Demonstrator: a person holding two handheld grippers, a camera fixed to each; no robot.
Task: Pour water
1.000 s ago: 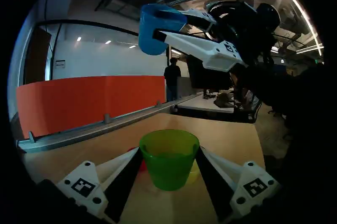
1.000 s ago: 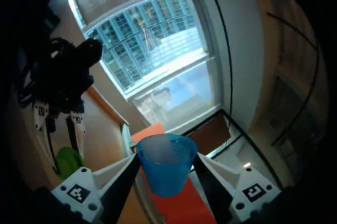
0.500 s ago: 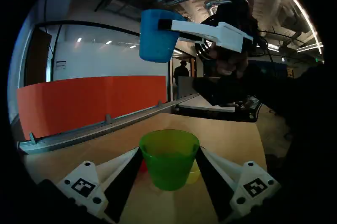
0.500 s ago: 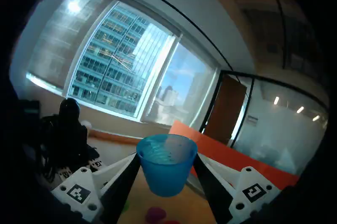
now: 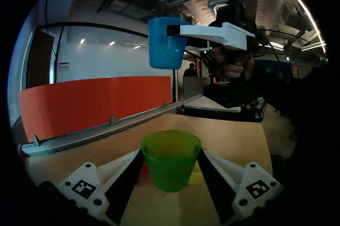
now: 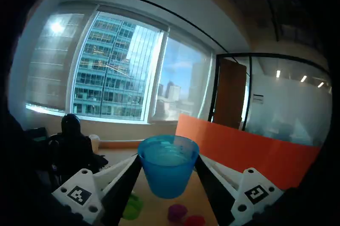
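1. The left tool (image 5: pixel 170 153) is clenched on a translucent green plastic cup (image 5: pixel 171 166), with 1 finger pressed to each side. The cup stands upright over the near part of the light wooden desk (image 5: pixel 231 134). I cannot tell whether its base touches the desk.
2. The right tool (image 6: pixel 168 158) grasps a blue plastic cup (image 6: pixel 168 173) in the same way, with both fingers against its wall. In the left gripper view this cup hangs high, farther off than the green one and well apart from it. A hand (image 5: pixel 233 62) grips the tool behind it.
3. Progress: the blue cup is upright with its rim level, and nothing runs from it. The green cup looks darker in its lower part, which may be water, though I cannot be sure. The pale sheen inside the blue cup could be leftover water or a reflection. My judgement is that the pour is done or paused. What seems left is bringing both cups down to the desk.
4. Compared with 1 second ago, the blue cup was tipped in the left gripper view and now sits straight, slightly farther right. The right gripper view was rolled hard then. Now the window (image 6: pixel 114 69) and the long orange partition panel (image 6: pixel 255 153) lie level. The green cup and its tool have not shifted.
5. Small coloured pieces (image 6: pixel 176 212) lie on the desk below the blue cup. They are too small to identify.
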